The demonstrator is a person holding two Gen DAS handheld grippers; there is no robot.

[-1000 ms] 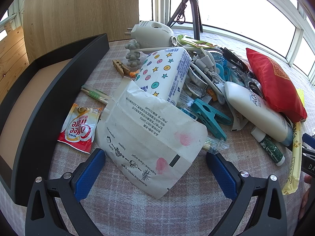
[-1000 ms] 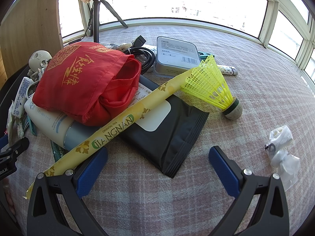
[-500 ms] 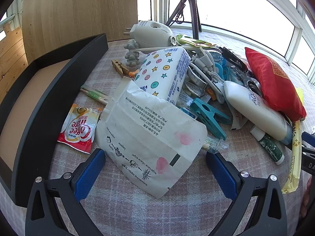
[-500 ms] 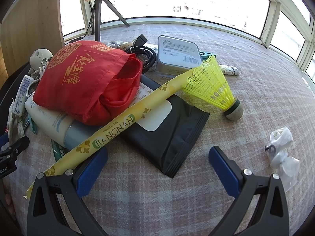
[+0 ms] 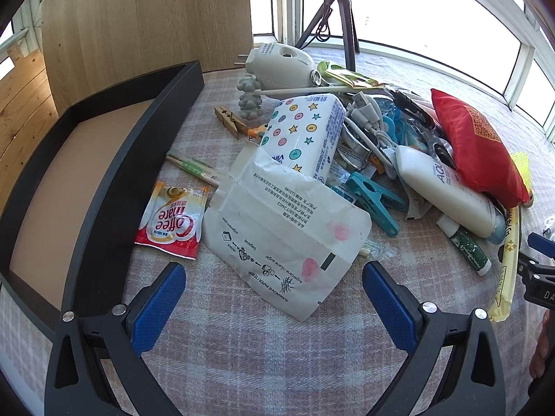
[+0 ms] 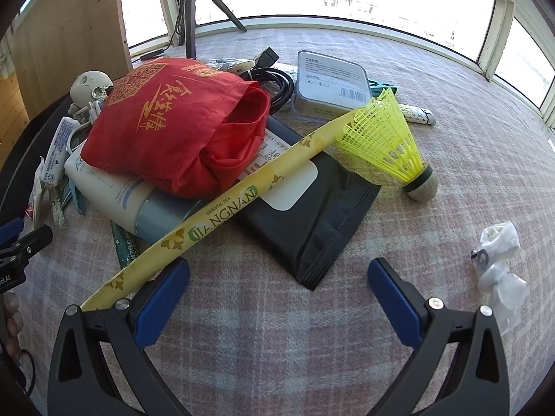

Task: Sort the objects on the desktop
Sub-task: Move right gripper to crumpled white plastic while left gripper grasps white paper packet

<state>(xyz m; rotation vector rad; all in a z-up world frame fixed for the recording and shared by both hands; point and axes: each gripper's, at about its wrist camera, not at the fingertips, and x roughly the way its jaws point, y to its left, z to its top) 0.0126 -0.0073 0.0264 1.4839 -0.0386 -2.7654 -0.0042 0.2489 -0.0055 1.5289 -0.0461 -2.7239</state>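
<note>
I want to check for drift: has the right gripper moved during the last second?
Yes, slightly. In the right wrist view the shuttlecock and red pouch sit a little further right, so the open right gripper shifted or turned slightly leftward.

Sachet (image 5: pixel 172 220) reads "Coffee mate"; yellow stick (image 6: pixel 222 218), seemingly "JIANGNAN".

One red bag (image 6: pixel 173 131). One yellow birdie (image 6: pixel 385 138). One long yellow tea stick (image 6: pixel 222 215). One black pack (image 6: pixel 312 222). One grey tin (image 6: pixel 331 83). One white bottle (image 5: pixel 447 190). One coffee packet (image 5: pixel 171 220). One tissue pack (image 5: pixel 305 131). Two clips: one teal (image 5: pixel 373 199), one wooden (image 5: pixel 230 121).
</note>
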